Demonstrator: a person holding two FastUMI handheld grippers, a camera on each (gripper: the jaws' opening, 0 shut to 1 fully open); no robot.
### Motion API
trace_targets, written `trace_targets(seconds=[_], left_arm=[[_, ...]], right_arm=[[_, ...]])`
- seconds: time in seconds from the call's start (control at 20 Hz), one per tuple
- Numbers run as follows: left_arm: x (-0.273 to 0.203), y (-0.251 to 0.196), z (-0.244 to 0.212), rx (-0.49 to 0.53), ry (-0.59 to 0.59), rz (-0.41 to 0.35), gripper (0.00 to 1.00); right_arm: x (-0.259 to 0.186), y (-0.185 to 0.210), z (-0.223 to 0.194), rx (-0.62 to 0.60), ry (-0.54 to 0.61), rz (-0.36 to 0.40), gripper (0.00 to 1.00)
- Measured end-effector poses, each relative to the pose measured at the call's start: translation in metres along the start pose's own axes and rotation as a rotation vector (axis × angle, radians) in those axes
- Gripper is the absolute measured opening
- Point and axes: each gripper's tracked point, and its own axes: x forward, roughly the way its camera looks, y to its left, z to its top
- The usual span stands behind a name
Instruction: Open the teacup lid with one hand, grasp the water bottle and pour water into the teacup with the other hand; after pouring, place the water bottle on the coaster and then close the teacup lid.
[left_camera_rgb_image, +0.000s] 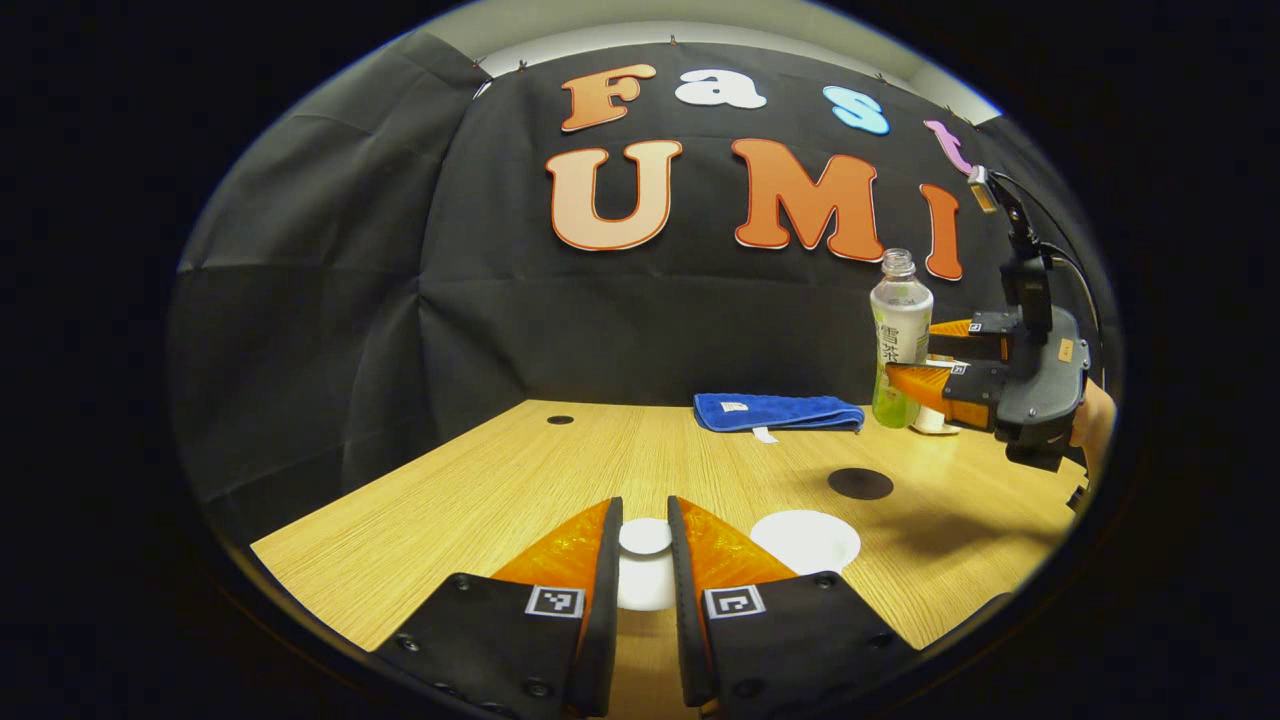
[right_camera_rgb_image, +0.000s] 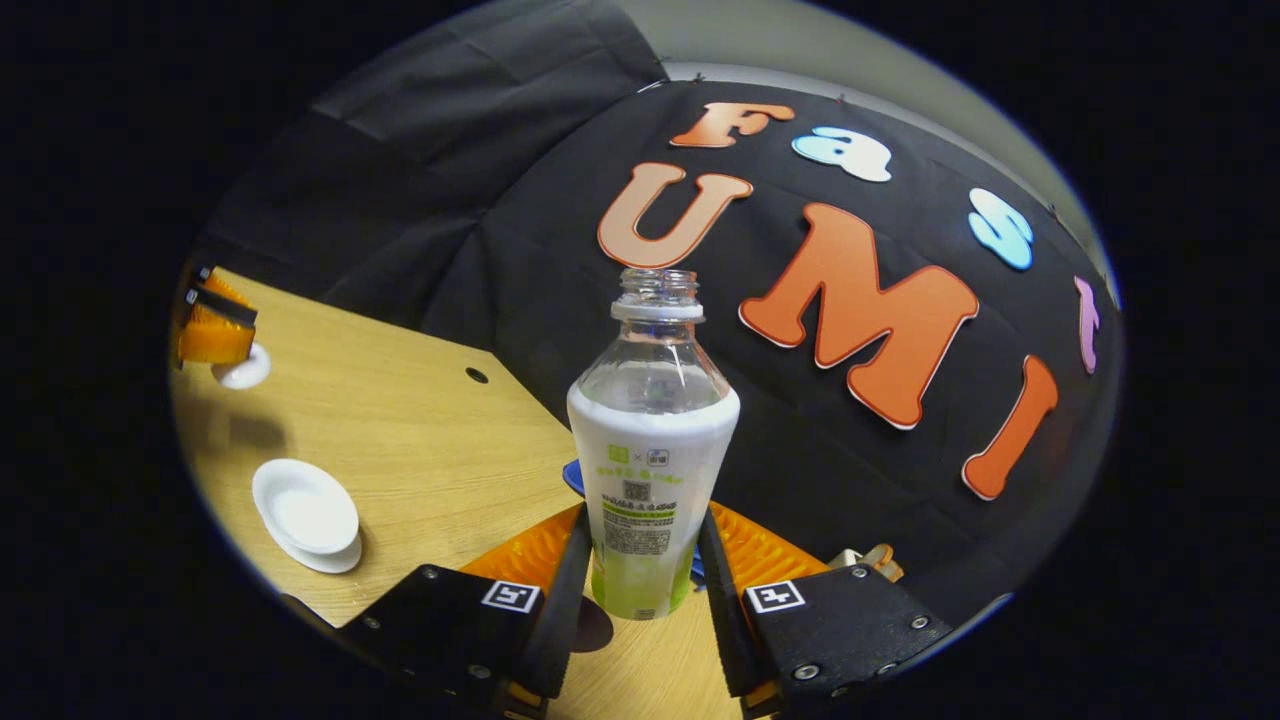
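Observation:
My left gripper (left_camera_rgb_image: 645, 505) is shut on the knob of the white teacup lid (left_camera_rgb_image: 645, 570) and holds it off the table. The open white teacup (left_camera_rgb_image: 805, 540) stands just right of it. In the right gripper view the teacup (right_camera_rgb_image: 305, 510) sits at lower left, with the left gripper (right_camera_rgb_image: 212, 330) and the lid (right_camera_rgb_image: 243, 370) beyond it. My right gripper (right_camera_rgb_image: 648, 520) is shut on the uncapped water bottle (right_camera_rgb_image: 650, 470), which is upright and holds pale green liquid at the bottom. The bottle (left_camera_rgb_image: 900, 340) and right gripper (left_camera_rgb_image: 925, 365) show at far right. The round black coaster (left_camera_rgb_image: 860, 484) lies between cup and bottle.
A folded blue towel (left_camera_rgb_image: 778, 412) lies at the back of the wooden table (left_camera_rgb_image: 480, 490), against the black cloth wall. A small white object (left_camera_rgb_image: 935, 422) sits behind the right gripper. A small dark hole (left_camera_rgb_image: 560, 420) marks the tabletop at back left.

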Motion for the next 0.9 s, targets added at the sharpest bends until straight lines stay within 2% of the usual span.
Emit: trace_targets(seconds=[0.2,0.25,0.45,0.8,0.85,0.9], left_arm=[[0.001,-0.008,-0.002,0.001,0.002,-0.009,0.29],[0.001,-0.011,-0.003,0.003,0.006,-0.013,0.3],[0.002,-0.019,-0.004,-0.003,0.011,-0.028,0.3],[0.004,-0.028,-0.005,0.006,0.023,-0.042,0.3],[0.004,-0.028,-0.004,0.007,0.023,-0.041,0.3],[0.004,-0.029,-0.005,0.009,0.024,-0.04,0.3]], right_arm=[[0.012,-0.007,-0.024,0.205,0.035,0.027,0.63],[0.015,-0.007,-0.03,0.251,0.051,0.034,0.6],[0.02,0.0,-0.042,0.363,0.113,0.062,0.6],[0.033,0.013,-0.086,0.404,0.206,0.067,0.61],[0.034,0.015,-0.091,0.414,0.219,0.072,0.58],[0.036,0.018,-0.096,0.426,0.233,0.078,0.61]])
